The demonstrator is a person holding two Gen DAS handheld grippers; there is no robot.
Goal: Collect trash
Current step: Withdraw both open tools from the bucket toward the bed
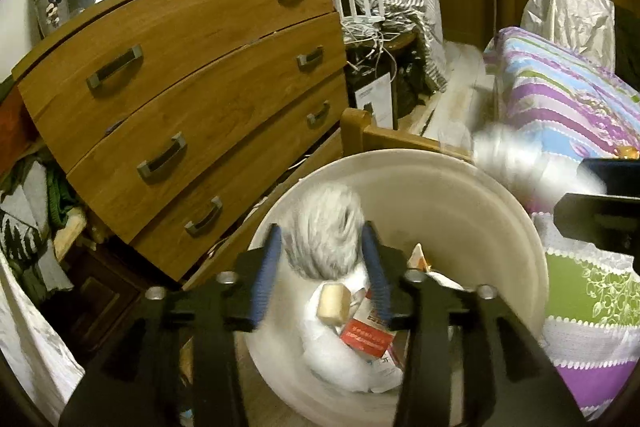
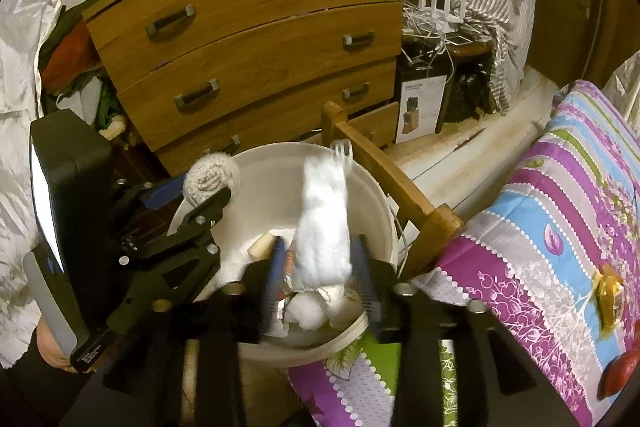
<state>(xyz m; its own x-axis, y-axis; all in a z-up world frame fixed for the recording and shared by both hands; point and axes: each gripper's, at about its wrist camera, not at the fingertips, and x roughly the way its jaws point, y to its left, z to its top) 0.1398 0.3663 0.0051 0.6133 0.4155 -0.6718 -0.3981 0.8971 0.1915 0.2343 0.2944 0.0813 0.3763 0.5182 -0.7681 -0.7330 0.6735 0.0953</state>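
A white bucket (image 1: 480, 179) (image 2: 260, 163) stands on the floor below both grippers. It holds white tissue, a red-and-white carton (image 1: 366, 337) and a small beige block (image 1: 332, 305). My left gripper (image 1: 320, 227) (image 2: 204, 195) hangs over the bucket's mouth. A grey crumpled wad (image 1: 324, 231) (image 2: 210, 179) shows blurred between its blue pads, and the pads stand a little off it. My right gripper (image 2: 320, 243) (image 1: 576, 187) is over the bucket too. A white paper wad (image 2: 324, 219) (image 1: 508, 155) with a plastic fork (image 2: 342, 149) sticking out of its top sits loose and blurred between its parted pads.
A wooden chest of drawers (image 1: 192, 99) stands just behind the bucket. A wooden bed post (image 2: 384, 179) and a striped quilt (image 2: 560, 227) border the bucket on the right. Cables and a router (image 2: 436, 7) lie further back. A hand (image 2: 48, 351) holds the left gripper.
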